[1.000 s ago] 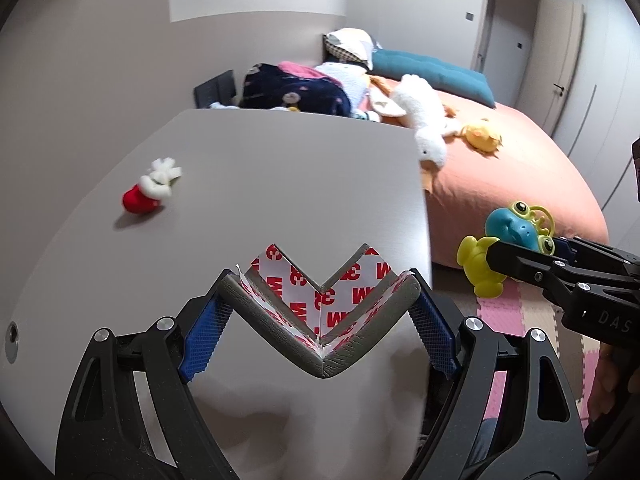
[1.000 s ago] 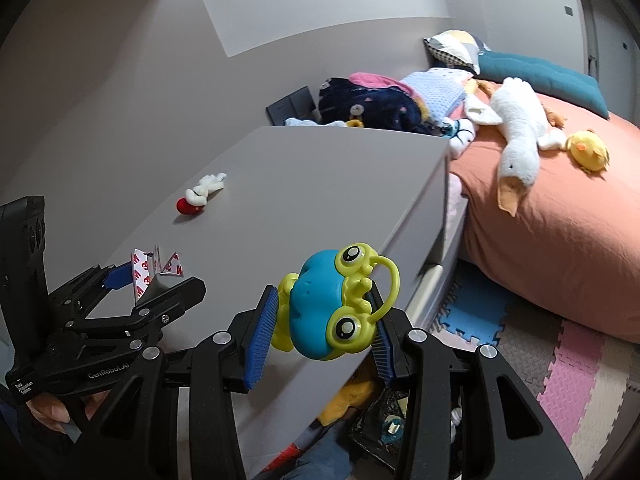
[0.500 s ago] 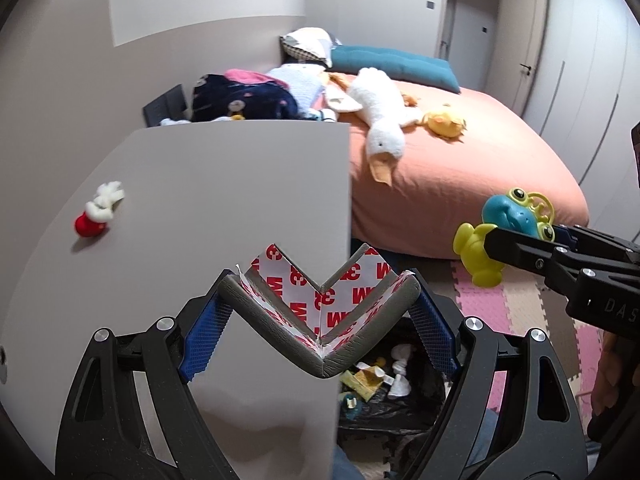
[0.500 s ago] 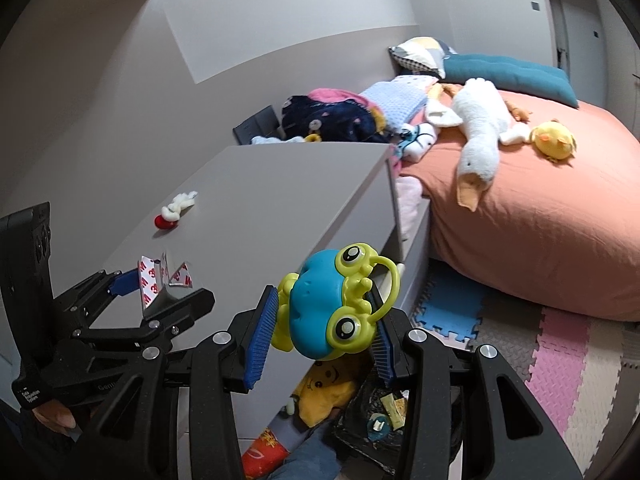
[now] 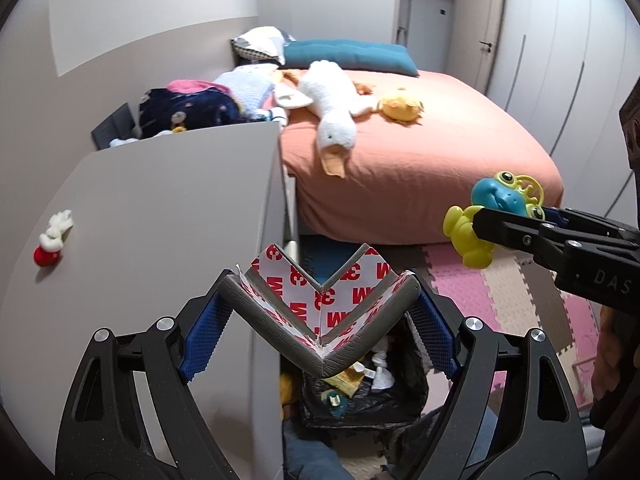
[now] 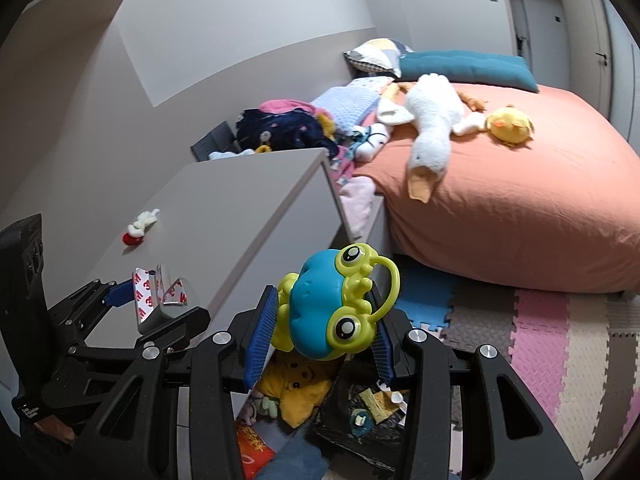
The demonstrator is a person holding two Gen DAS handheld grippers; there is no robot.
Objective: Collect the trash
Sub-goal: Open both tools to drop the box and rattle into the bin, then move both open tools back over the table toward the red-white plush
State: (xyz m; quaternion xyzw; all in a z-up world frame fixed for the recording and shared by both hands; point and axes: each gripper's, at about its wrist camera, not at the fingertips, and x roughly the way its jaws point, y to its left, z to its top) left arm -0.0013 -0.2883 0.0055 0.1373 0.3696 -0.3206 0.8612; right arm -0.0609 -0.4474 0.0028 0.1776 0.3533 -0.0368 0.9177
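Grey foam forms the corner guard (image 5: 320,328), a V-shaped piece lined with white backing paper printed with red lettering, and it is clamped between the blue pads of the left gripper (image 5: 318,332), whose jaws are spread wide around it; in the right wrist view the same guard (image 6: 160,300) is seen at 9 o'clock, held at the near corner of the grey cabinet top (image 6: 224,216); a blue and yellow-green frog toy (image 6: 332,308) is pinched between the blue pads of the right gripper (image 6: 326,332), the jaws closed part-way against its sides; in the left wrist view the frog toy (image 5: 496,216) appears at 3 o'clock over the pink floor mats (image 5: 500,292); a black-lined trash bin (image 5: 360,400) is seen directly below the guard, at 6 o'clock, with scraps already in it; a small red and white toy (image 5: 52,240) lies at 9 o'clock on the cabinet top; a white plush goose (image 5: 332,108) and a yellow plush chick (image 5: 400,106) rest on the orange bed (image 5: 440,160) at 12 o'clock.
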